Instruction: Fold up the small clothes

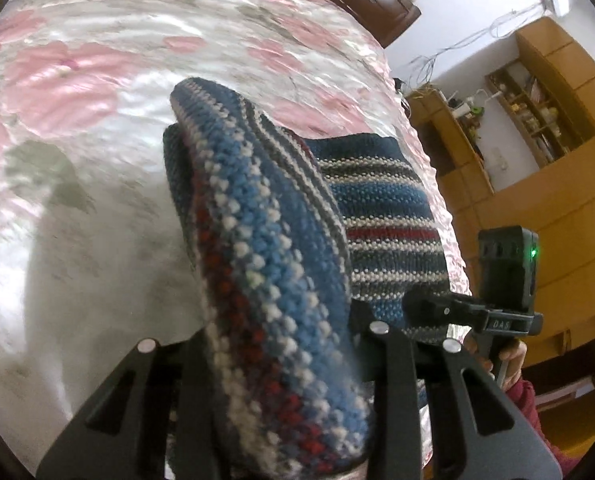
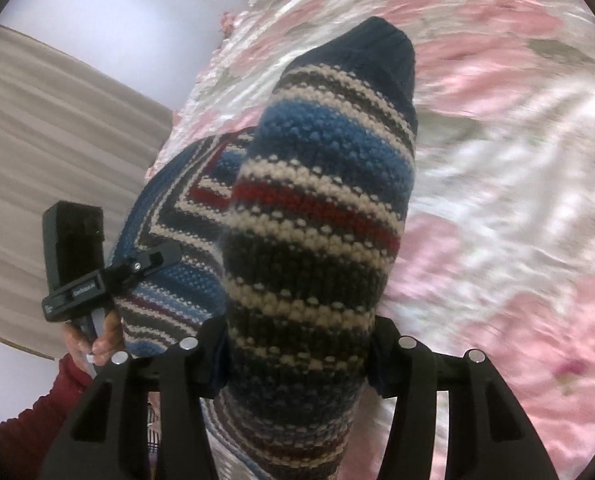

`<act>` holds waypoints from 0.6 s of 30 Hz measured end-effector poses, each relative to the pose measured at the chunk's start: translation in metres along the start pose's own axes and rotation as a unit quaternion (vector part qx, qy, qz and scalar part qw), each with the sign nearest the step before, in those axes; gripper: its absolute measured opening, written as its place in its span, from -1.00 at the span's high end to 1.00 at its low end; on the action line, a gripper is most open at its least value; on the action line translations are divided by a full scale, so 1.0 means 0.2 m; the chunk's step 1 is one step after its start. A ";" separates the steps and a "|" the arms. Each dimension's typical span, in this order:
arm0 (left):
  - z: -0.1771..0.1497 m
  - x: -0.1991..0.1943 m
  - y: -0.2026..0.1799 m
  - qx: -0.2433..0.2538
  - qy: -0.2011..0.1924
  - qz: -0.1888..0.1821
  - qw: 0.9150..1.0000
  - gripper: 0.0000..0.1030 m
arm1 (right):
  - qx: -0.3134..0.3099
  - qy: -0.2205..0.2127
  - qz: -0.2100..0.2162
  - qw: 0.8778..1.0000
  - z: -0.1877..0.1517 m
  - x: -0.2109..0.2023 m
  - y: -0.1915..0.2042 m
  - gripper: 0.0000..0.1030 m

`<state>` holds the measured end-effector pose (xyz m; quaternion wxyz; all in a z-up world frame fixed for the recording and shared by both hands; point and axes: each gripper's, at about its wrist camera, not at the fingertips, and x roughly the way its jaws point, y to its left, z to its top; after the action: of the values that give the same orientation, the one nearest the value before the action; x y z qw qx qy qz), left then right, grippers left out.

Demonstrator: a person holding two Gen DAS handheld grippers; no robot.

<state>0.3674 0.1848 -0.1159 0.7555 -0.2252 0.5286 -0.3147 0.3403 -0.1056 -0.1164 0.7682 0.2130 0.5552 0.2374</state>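
A striped knit sweater (image 1: pixel 281 264) is held up over a bed (image 1: pixel 97 120). The knit has blue, red, white and dark grey bands. One end has a dark blue ribbed cuff (image 2: pixel 381 44), seen in the right wrist view.

The left gripper (image 1: pixel 281 360) is clamped on a thick fold of the sweater. The wool bulges up between its two black fingers (image 1: pixel 393 364) and fills the gap. The right gripper (image 2: pixel 297 360) is clamped on another thick fold the same way, with the knit bunched between its fingers (image 2: pixel 181 376).

The rest of the sweater hangs between the two grippers, above the bed. Whether its low edge touches the bed cannot be told.

In the left wrist view, the right gripper (image 1: pixel 437 312) shows beside the sweater, pinching its edge, with a green light on its black box. A hand (image 1: pixel 509 360) in a dark red sleeve (image 1: pixel 525 404) holds it. In the right wrist view, the left gripper (image 2: pixel 145 264) pinches the sweater's other edge, held by a hand (image 2: pixel 97 340) with the same red sleeve.

The bed has a shiny white cover with pink flowers and grey leaves. Past the bed, on the right gripper's side, stand wood shelves (image 1: pixel 529 112) against a white wall. On the other side hangs a striped beige curtain (image 2: pixel 57 128).
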 end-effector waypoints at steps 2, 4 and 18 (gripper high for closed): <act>-0.06 0.10 -0.04 -0.003 0.007 0.005 1.000 0.43 | 0.013 0.007 -0.008 1.000 -0.04 -0.04 -0.11 -0.04; -0.10 0.19 -0.05 -0.006 0.018 0.010 1.000 0.42 | 0.036 0.013 -0.010 0.999 -0.07 -0.04 -0.21 -0.04; -0.35 0.47 0.03 0.035 0.011 0.084 0.996 0.26 | 0.120 0.008 0.025 0.992 -0.23 0.19 -0.61 -0.24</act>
<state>0.3255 0.1207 -0.2050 0.7810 -0.1500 0.5423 -0.2710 0.3227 -0.1770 -0.2314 0.7262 0.3156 0.5806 0.1893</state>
